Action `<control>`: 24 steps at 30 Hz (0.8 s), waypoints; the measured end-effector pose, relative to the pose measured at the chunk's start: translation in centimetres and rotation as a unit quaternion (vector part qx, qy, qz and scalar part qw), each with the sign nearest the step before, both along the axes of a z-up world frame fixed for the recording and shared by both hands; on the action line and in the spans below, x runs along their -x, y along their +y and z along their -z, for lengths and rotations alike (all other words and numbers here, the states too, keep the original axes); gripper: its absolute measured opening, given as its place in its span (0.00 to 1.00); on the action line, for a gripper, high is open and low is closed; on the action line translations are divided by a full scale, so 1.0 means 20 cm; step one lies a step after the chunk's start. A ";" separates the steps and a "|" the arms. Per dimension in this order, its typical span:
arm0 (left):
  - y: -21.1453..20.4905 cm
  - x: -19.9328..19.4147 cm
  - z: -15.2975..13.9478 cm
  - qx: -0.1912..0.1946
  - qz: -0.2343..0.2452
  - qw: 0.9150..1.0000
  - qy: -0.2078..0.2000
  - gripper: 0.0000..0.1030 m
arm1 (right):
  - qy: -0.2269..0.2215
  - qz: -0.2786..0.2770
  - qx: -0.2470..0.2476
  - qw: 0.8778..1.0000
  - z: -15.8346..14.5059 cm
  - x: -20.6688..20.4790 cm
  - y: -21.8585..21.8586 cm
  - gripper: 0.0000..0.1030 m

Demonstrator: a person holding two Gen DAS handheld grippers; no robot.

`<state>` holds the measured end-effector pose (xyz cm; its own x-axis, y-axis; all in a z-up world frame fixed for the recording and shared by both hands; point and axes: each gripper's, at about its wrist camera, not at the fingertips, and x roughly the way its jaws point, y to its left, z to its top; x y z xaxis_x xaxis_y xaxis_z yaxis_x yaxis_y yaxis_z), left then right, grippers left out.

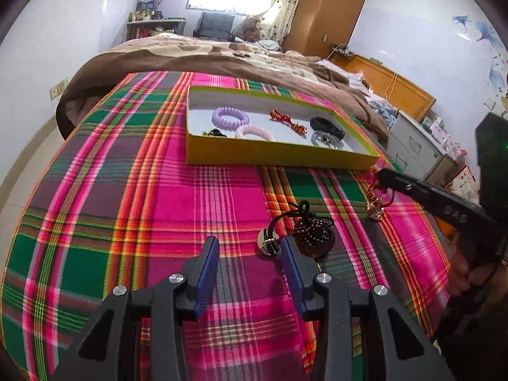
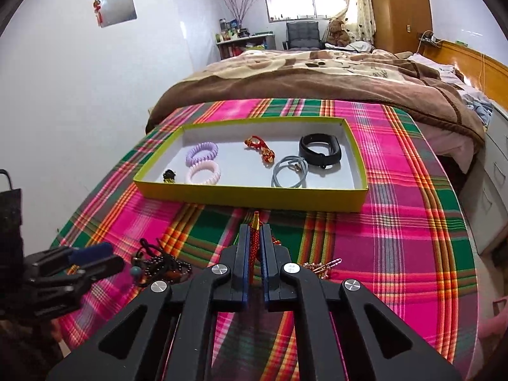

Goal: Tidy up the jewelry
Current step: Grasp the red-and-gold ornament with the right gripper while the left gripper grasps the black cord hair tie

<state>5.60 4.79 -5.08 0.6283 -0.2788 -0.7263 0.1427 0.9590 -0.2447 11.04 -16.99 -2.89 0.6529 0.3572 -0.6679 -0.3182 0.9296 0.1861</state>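
A shallow yellow-green box stands on the plaid cloth. It holds a purple coil tie, a pink coil tie, a red-gold cord, a grey ring, a black band and a small dark piece. My right gripper is shut on a red woven cord bracelet just above the cloth; its gold charms hang down. My left gripper is open beside a dark bead necklace pile and a silver-clasped black tie.
A plaid cloth covers the table. A bed with a brown blanket lies behind it. White drawers stand at the right, a wooden wardrobe at the back. Small gold clips lie under my right gripper.
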 end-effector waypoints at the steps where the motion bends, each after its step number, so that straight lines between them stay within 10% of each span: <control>1: -0.01 -0.01 0.00 -0.004 0.002 1.000 0.000 0.39 | -0.002 0.000 -0.002 1.000 -0.01 0.00 0.00 0.05; 24: -0.18 -0.09 0.04 -0.116 0.006 0.993 0.004 0.36 | -0.020 -0.002 -0.025 0.999 -0.06 0.07 -0.07 0.05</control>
<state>7.46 1.20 -5.78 0.6203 -0.1103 -0.7766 0.1526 0.9881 -0.0184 9.62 -18.39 -1.76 0.6765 0.3933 -0.6226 -0.3307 0.9177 0.2204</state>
